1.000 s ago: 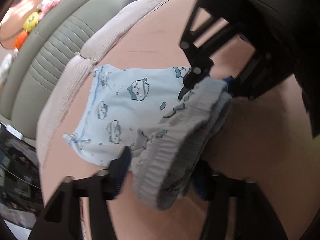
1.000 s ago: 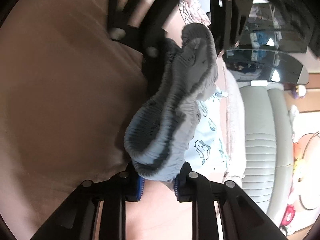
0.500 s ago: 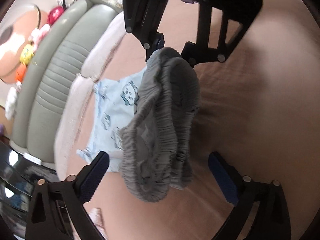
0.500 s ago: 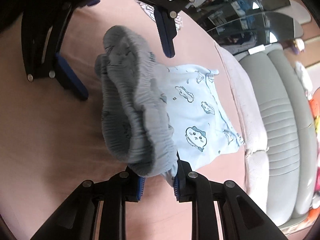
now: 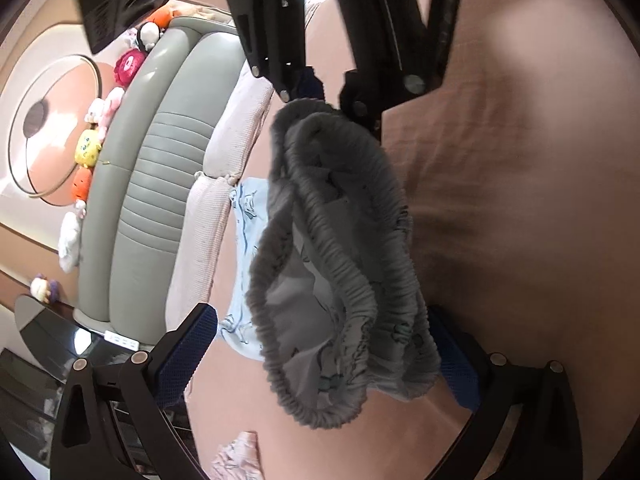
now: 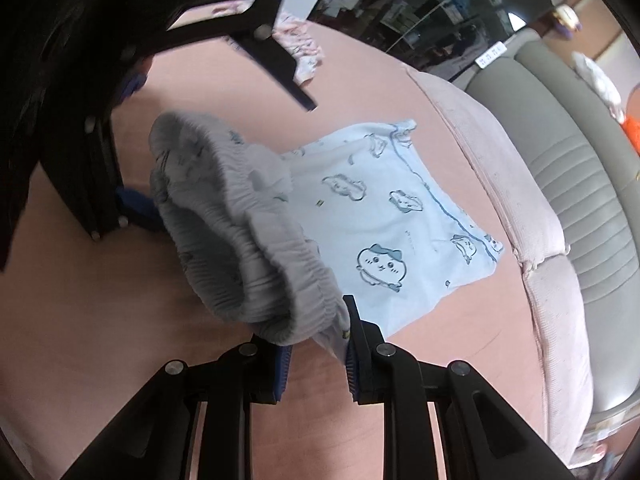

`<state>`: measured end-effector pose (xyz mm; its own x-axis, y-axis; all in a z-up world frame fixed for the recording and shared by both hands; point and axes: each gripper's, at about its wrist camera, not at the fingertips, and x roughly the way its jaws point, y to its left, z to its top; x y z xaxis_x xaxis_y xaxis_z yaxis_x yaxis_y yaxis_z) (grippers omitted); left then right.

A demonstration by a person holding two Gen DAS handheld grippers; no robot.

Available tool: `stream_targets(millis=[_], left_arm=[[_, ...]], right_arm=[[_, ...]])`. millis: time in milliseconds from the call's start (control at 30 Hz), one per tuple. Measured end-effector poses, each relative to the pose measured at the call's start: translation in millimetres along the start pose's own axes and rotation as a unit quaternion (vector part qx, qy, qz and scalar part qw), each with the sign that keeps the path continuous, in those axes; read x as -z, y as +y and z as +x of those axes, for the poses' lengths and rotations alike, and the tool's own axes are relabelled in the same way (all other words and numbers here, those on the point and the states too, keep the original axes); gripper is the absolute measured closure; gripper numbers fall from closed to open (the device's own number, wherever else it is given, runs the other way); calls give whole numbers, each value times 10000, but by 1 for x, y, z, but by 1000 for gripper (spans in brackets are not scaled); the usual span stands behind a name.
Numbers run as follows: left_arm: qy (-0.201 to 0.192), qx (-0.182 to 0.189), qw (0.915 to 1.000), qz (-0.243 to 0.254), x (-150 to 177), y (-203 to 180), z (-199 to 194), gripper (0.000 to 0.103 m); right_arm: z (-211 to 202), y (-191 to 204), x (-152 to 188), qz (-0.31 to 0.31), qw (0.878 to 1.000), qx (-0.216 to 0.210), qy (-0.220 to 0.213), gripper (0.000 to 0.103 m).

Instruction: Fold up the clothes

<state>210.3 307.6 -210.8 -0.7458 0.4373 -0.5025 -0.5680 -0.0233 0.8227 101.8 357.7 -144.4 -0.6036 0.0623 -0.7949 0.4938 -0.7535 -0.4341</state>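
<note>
From the left wrist camera, the left hand-held gripper [image 5: 324, 356] stands with its jaws spread wide, blue pads far apart at the bottom of the frame, and nothing pressed between them. The grey elastic waistband [image 5: 340, 272] of the pale blue shorts [image 5: 244, 240] hangs in a gathered loop between and above those pads; whether the cloth brushes the pad on the picture's right I cannot tell, since the fabric hides it. The waistband's top end is pinched by the right hand-held gripper [image 5: 320, 92], which reaches down from the upper edge of the frame. Below it, the printed leg of the shorts lies on the pink bed sheet [image 5: 520, 160]. To the left run a pink pillow [image 5: 236, 136], a grey padded headboard [image 5: 152, 184] and a row of plush toys [image 5: 88, 148] (all curved by the lens). A scrap of pink patterned cloth [image 5: 236, 456] shows at the bottom edge. From the right wrist camera, the right hand-held gripper [image 6: 316, 356] is narrow, clamped on the bunched waistband [image 6: 240, 232] at the bottom centre, with the band rising away from the sheet. The rest of the shorts [image 6: 384, 216], printed with small cartoon faces, spreads flat on the bed sheet [image 6: 80, 320] toward the pillow [image 6: 500, 184] and headboard [image 6: 580, 160]. The left hand-held gripper [image 6: 132, 140] sits at upper left, wide apart, its fingers either side of the far end of the waistband. Another small pink garment [image 6: 300, 48] lies farther up the bed.
</note>
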Motion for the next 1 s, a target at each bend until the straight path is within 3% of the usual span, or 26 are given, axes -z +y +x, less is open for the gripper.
stream_targets(millis=[67,133,200,300,533,600,1000], left_arm=[[8,3,10000,-15,0,1,0,1],[37,80,9999,-52,1,2,1,10],[172,145,9997,-83,3,2,6,45],[276,381,9986,-239,7,5,12,56],[322,743,9936,-783,8,24,13,56],[302,846,9925,-827,8,26,12,71],[250,1005,9850,-1380,6,50,17,73]], right_arm=[[-1,-2,1,109,9999,-64,-26,82],[-3,-4,4,226,9997,-127,-41,82],[-2,-9,7,366,9991,-202,-33,82],[5,-14,1,483,9986,-227,-6,83],[12,-14,-1,556,9982,-193,103,83],[13,-14,-1,572,9981,-172,171,83],[18,-28,-3,966,9940,-345,385,87]])
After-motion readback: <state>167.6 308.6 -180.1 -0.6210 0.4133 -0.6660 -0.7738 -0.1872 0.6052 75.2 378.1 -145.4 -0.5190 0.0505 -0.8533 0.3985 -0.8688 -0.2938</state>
